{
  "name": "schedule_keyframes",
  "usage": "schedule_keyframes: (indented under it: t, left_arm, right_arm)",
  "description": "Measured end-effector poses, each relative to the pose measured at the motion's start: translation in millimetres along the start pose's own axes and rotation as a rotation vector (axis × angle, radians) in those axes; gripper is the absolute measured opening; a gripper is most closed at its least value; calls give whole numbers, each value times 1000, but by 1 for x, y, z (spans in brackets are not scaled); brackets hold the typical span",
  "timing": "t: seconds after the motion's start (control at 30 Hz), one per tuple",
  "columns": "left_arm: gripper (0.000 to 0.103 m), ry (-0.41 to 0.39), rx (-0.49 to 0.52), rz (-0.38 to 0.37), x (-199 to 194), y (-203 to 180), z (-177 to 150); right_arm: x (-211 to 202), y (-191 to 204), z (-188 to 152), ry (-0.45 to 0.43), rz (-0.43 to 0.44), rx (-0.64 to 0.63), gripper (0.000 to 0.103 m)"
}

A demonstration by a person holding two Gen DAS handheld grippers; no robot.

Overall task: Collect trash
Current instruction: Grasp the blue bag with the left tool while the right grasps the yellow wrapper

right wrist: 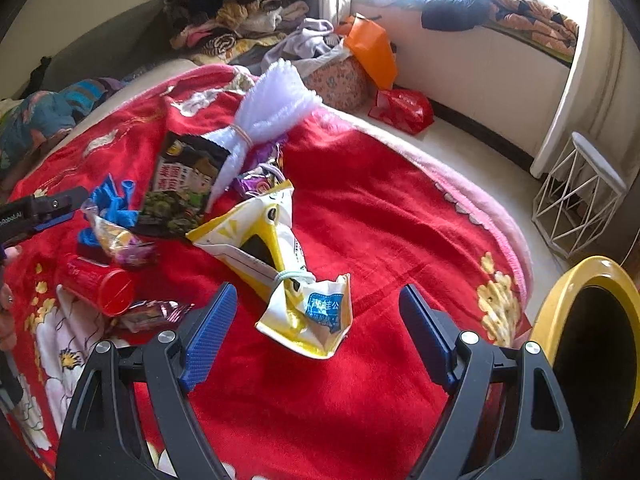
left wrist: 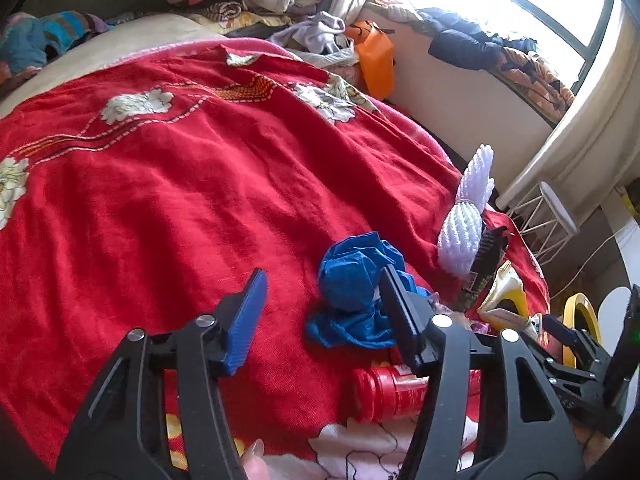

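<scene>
Trash lies on a red flowered blanket. My left gripper is open, low over the blanket. A crumpled blue wrapper lies by its right finger, and the left pad is well clear of it. Under that finger lies a red bottle on its side. A white foam net stands farther right. My right gripper is open, and the tied end of a yellow-white snack bag lies between its fingertips, untouched. The red bottle, a dark snack packet and the foam net lie to the left.
A yellow-rimmed bin stands at the bed's right edge. On the floor beyond are a white wire stool and a red bag. An orange bag and piled clothes fill the bed's far side.
</scene>
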State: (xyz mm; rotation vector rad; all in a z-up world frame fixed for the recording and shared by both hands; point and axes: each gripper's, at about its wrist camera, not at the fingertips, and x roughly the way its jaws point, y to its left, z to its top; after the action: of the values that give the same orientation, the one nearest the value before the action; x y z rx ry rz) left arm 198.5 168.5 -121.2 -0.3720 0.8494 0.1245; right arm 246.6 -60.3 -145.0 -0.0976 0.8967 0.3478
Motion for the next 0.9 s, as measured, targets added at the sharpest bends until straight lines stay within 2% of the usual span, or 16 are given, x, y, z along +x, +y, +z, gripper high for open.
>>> schedule_keyframes:
  t: [0.07,0.13,0.2,0.23,0.27,0.4,0.5,0.7,0.9]
  left_arm:
    - [47,15,-10,-18,6,0,1]
    - [43,32,-21,-28,12,1,0]
    - [37,46,-25,-35,17,0,0]
    - [35,52,-27,-40,19,0,0]
    - [27,59,-30,-46,21,0,-1]
    - [14,59,-14,-60,21,-6,-4]
    - [8,53,-12,-64,18,-9,-6]
    - [6,-10,-11,-64,-4,-13,-8]
    - [5,-87,6,-105,-35,-24,-4]
  right_arm:
    - [5,-2,0,17,33,20,76]
    - [8,-1,-1,32,48,23,59]
    - [9,0,-5,36,63,21,47]
    - [8,1,-6,35,72,20,42]
    - [5,0,-8,25,84,26,40]
    - [-5,-7,-14,8,145,93,38]
    - [-14,-14,-20,1,151,139,37]
    - [-34,-21,-31,-20,126,173,37]
    - [-54,-24,-44,-48,93,169,37]
